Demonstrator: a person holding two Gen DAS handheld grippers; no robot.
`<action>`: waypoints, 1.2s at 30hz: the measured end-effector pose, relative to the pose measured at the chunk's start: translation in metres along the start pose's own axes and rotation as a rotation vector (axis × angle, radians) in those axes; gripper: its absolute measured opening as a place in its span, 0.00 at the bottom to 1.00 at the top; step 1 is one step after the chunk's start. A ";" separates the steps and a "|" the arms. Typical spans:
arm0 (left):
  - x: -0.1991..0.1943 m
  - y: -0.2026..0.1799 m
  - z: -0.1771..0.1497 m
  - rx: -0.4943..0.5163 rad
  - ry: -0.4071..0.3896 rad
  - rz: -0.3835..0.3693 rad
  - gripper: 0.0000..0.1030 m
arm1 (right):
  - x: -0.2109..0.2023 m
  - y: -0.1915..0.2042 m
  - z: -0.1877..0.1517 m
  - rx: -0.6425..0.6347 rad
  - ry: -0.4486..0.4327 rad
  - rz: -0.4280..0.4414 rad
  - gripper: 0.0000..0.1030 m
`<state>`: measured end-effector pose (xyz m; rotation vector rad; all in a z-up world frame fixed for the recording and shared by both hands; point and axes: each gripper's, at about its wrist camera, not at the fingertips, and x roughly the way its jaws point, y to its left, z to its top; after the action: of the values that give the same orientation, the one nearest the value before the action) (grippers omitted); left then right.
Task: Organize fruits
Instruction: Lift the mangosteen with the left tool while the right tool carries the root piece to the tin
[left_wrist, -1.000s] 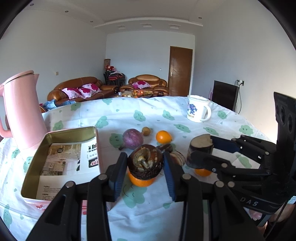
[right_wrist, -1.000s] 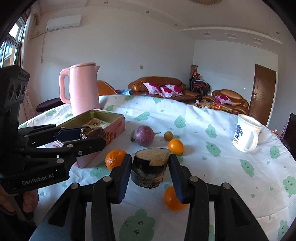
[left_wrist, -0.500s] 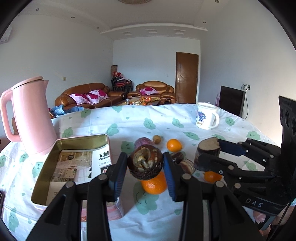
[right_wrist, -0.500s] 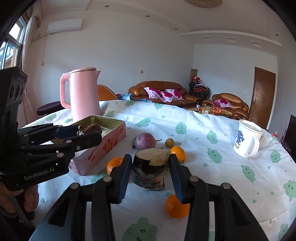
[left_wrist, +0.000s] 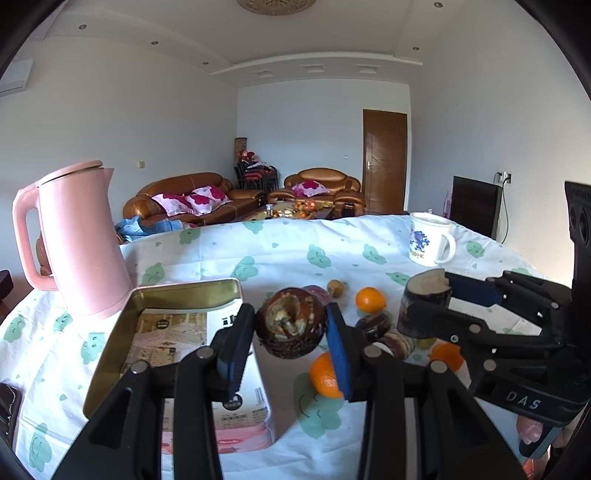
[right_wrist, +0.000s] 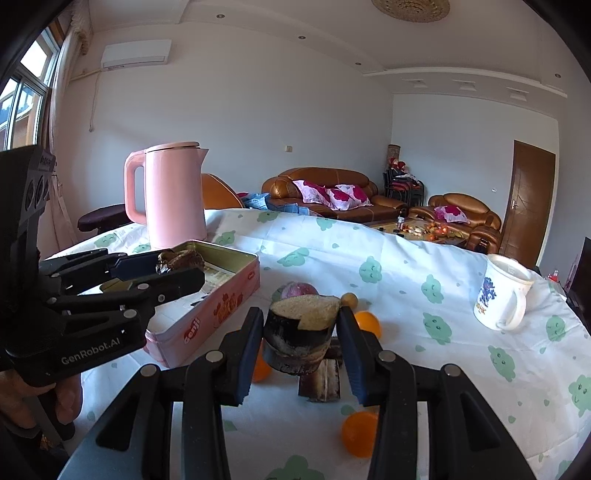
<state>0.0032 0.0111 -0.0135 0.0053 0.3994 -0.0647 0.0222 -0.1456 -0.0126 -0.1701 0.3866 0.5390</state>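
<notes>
In the left wrist view my left gripper (left_wrist: 290, 314) is shut on a dark brown, wrinkled round fruit (left_wrist: 291, 332), held above the table just right of the open gold-lined tin (left_wrist: 110, 354). In the right wrist view my right gripper (right_wrist: 301, 325) is shut on a dark-skinned chunk with a pale cut top (right_wrist: 295, 339). That view shows the left gripper (right_wrist: 181, 267) holding the brown fruit (right_wrist: 183, 258) over the tin (right_wrist: 225, 299). Oranges (right_wrist: 367, 321) (right_wrist: 358, 434), a purple round fruit (right_wrist: 295, 290), a small brown fruit (right_wrist: 349, 300) and a dark cut piece (right_wrist: 319, 382) lie on the tablecloth.
A tall pink kettle (left_wrist: 81, 243) stands behind the tin at the left. A white printed mug (left_wrist: 428, 240) stands far right. The right gripper (left_wrist: 424, 306) with its chunk hangs right of the loose oranges (left_wrist: 370, 300). A hand (right_wrist: 62, 398) holds the left tool.
Both views have tilted upward a little. The left gripper with the brown fruit has drifted left, closer to the tin. Both grips are unchanged.
</notes>
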 end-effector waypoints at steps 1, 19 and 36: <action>0.000 0.001 0.001 0.000 -0.001 0.004 0.39 | 0.001 0.001 0.002 -0.004 0.000 0.002 0.42; 0.010 0.038 0.008 -0.033 0.016 0.080 0.39 | 0.026 0.027 0.034 -0.064 0.000 0.063 0.42; 0.031 0.078 0.012 -0.056 0.066 0.136 0.39 | 0.064 0.052 0.063 -0.093 0.021 0.118 0.42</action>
<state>0.0411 0.0868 -0.0155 -0.0204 0.4652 0.0811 0.0654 -0.0557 0.0161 -0.2442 0.3940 0.6729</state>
